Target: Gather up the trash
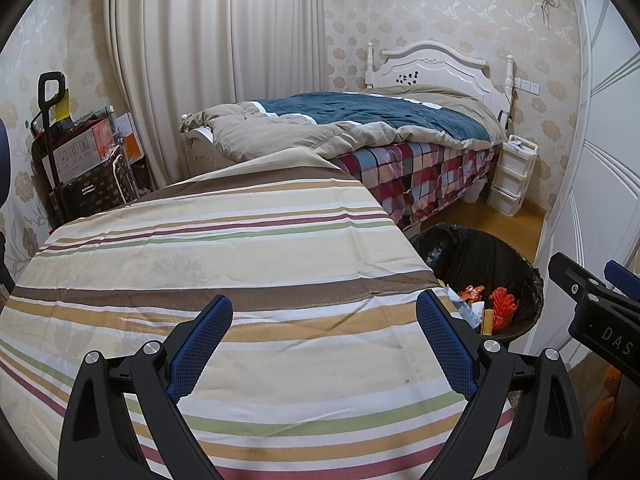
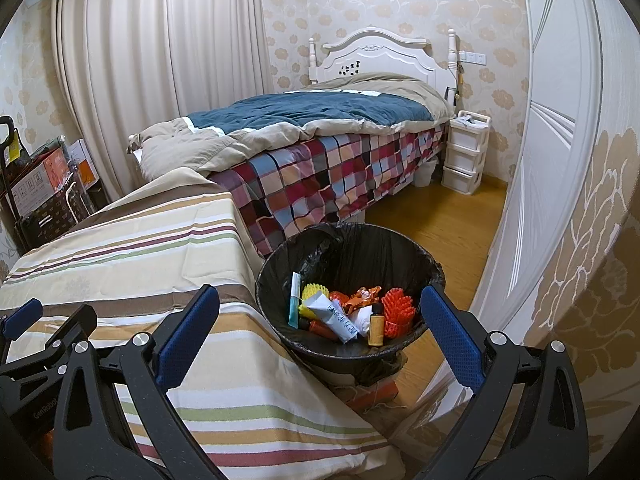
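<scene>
While left gripper (image 1: 324, 316) hovers over striped tabletop (image 1: 240, 264), jaws wide, empty; right gripper (image 2: 320, 312) same, above trash bin (image 2: 280, 276); tubes, bottle, orange scraps (image 2: 396, 312) inside; bed (image 2: 320, 176) beyond.

Matt striped cloth (image 1: 224, 264) covers the bench; a glossy black plastic liner (image 2: 360, 248) lines the bin; the wood floor (image 2: 440, 216) shines smooth.

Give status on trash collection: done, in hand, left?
Done: the black-lined round bin holds tubes, a small amber bottle and orange and yellow plastic pieces. In hand: nothing; left gripper and right gripper are open. Left: no trash visible on the striped cloth.
</scene>
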